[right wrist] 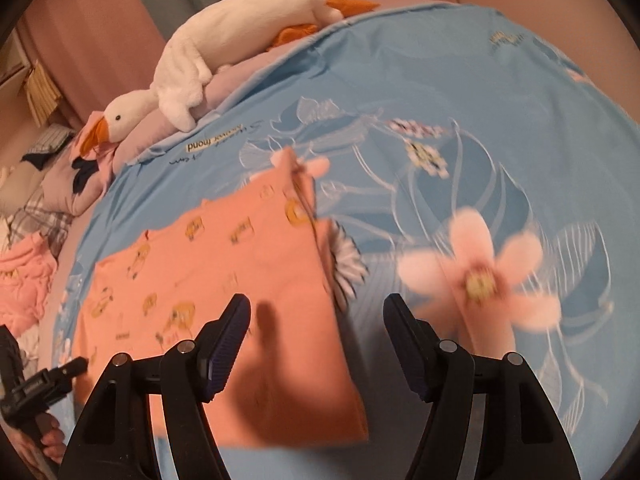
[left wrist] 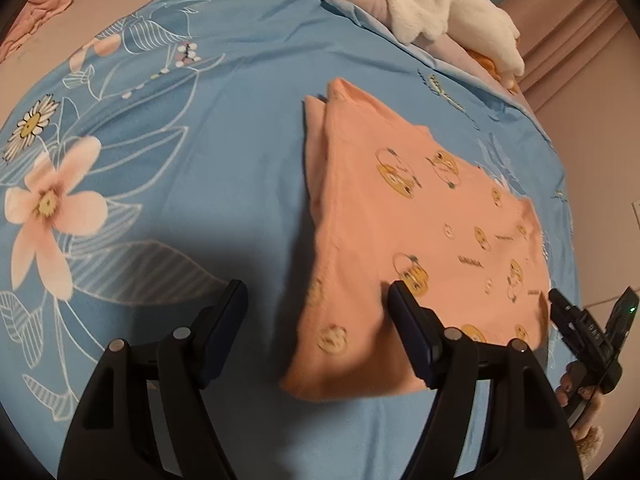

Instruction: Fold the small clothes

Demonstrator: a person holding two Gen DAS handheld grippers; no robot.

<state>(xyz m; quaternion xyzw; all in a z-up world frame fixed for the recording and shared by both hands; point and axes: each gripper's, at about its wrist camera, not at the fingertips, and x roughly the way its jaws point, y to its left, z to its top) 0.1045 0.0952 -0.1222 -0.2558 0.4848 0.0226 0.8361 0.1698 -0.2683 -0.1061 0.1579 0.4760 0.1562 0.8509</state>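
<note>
A small pink garment (left wrist: 404, 232) with yellow cartoon prints lies folded flat on the blue floral sheet (left wrist: 224, 152). My left gripper (left wrist: 318, 292) is open and empty, hovering over the garment's near left corner. In the right wrist view the same garment (right wrist: 224, 288) lies left of centre. My right gripper (right wrist: 316, 308) is open and empty above its near right edge. The right gripper also shows at the far right of the left wrist view (left wrist: 580, 328); the left gripper shows at the lower left of the right wrist view (right wrist: 44, 384).
A white plush goose (right wrist: 224, 52) lies on lilac bedding at the sheet's far edge. More pink clothing (right wrist: 24, 284) is piled at the left. Pink curtains (left wrist: 568, 56) hang beyond the bed.
</note>
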